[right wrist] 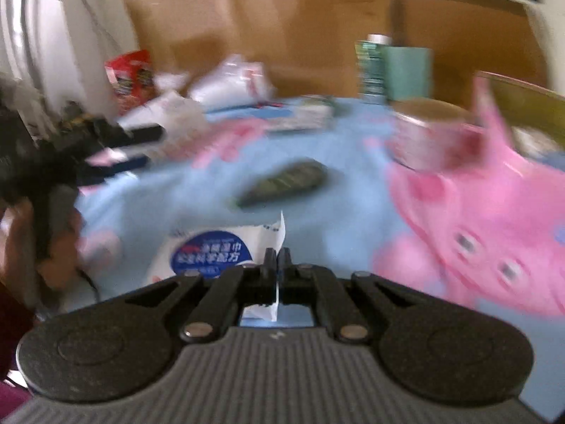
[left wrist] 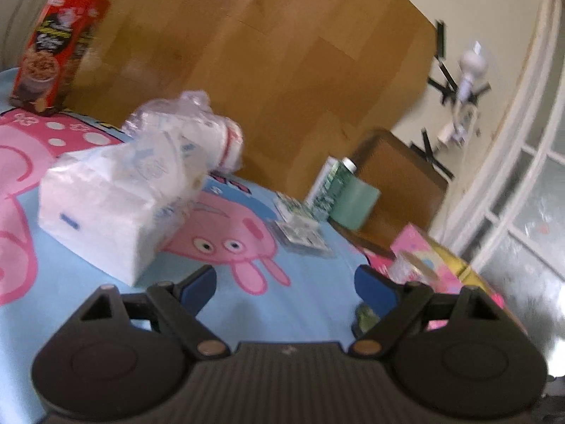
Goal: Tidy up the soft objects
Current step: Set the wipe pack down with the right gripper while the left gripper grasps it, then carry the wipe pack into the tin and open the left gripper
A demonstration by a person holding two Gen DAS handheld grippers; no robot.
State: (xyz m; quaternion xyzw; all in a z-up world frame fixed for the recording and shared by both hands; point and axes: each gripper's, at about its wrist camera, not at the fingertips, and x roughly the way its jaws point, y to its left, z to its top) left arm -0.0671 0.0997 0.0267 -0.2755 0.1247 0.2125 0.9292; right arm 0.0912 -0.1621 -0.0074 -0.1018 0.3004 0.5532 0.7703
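My right gripper (right wrist: 278,254) is shut on the thin edge of a white soft pouch with a round blue label (right wrist: 212,251), which hangs to the left of the fingers over the blue cartoon cloth (right wrist: 197,190). My left gripper (left wrist: 285,279) is open above the same cloth (left wrist: 310,293), nothing between its blue pads. Ahead and left of it lies a white tissue pack (left wrist: 106,208), with a clear-wrapped white bundle (left wrist: 197,130) behind it. In the blurred right wrist view the left gripper (right wrist: 144,146) shows at the left edge, held by a hand (right wrist: 21,240).
A red cereal box (left wrist: 58,46) stands at the far left and a green carton (left wrist: 339,190) at the far right, flat packets (left wrist: 300,226) before it. A pink box (left wrist: 416,243) sits at the right edge. A dark green packet (right wrist: 282,183) and a round tin (right wrist: 430,137) lie ahead.
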